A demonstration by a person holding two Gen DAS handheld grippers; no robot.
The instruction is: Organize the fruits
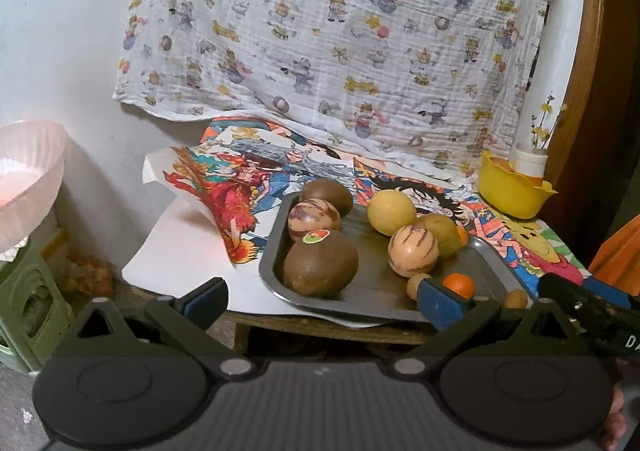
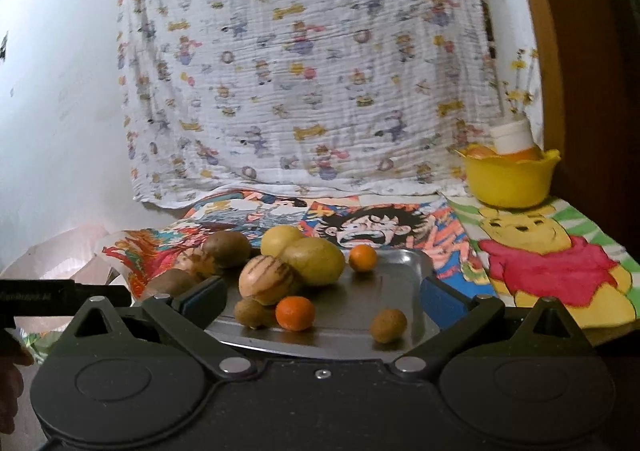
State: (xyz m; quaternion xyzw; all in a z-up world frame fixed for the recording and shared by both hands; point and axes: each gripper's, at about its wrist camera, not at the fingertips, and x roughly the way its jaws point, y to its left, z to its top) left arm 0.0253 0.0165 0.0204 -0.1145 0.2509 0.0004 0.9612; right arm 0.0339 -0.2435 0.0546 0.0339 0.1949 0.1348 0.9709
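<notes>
- Both our tongs spread, empty: left gripper [image 1: 322, 301], right gripper [image 2: 322, 299].
- Small orange fruit [image 2: 295, 313] lies on the metal tray [image 2: 404, 263], dead ahead of the right gripper, between its fingers' line; roundish, no long axis.
- Right nearer, we judge.

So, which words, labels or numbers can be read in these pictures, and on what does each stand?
"DA", cut off by the frame edge: white letters on the right gripper's black body.
Sticker on the brown fruit: too small to read.
White print on the left gripper's body: blurred.
Comic posters: characters unreadable.
</notes>
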